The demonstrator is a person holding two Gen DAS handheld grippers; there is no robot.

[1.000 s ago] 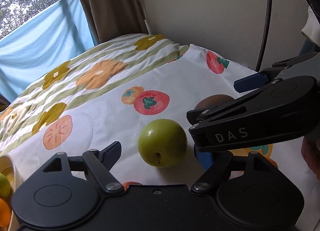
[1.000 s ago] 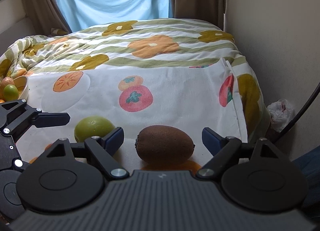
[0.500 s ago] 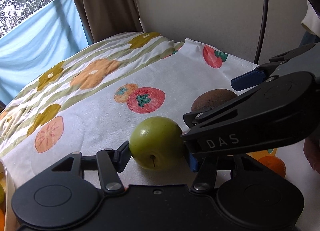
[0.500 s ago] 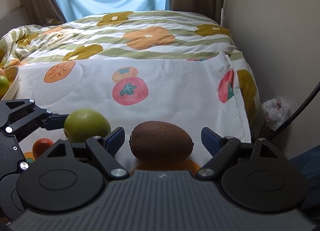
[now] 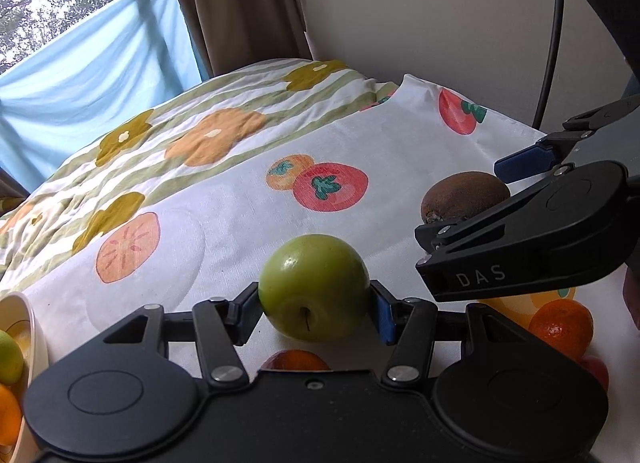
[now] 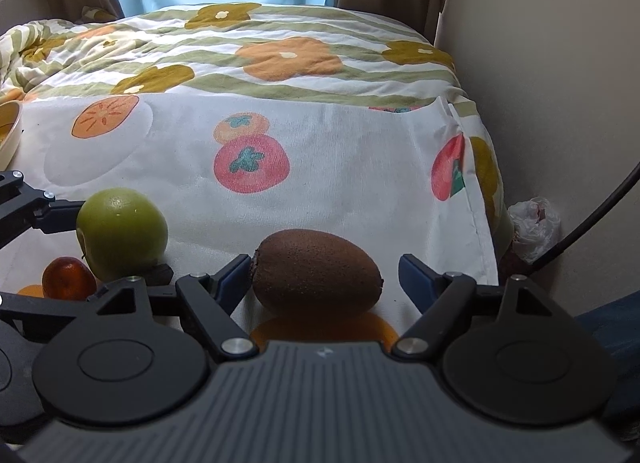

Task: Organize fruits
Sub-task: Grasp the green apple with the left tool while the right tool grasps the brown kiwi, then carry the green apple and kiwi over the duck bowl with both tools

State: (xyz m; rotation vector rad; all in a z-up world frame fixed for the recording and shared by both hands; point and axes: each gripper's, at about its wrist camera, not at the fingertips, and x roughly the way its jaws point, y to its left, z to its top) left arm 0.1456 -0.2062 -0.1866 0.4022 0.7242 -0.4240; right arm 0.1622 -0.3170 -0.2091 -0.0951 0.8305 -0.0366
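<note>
The green apple (image 5: 314, 287) is clamped between the blue pads of the left gripper (image 5: 314, 303), stem toward the camera, above the fruit-print cloth (image 5: 224, 223); the kiwi (image 6: 316, 277) lies with its long axis running 9 to 3 o'clock between the spread fingers of the right gripper (image 6: 324, 279), the left pad touching; a cream bowl (image 5: 30, 327) holding a lime and an orange is seen only in the left wrist view at 8 o'clock; a white plastic bag (image 6: 534, 229) is seen only in the right.

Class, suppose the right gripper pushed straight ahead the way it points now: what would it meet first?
The kiwi, lying between the open fingers of the right gripper; the left pad seems to touch it already, though depth is unclear.
</note>
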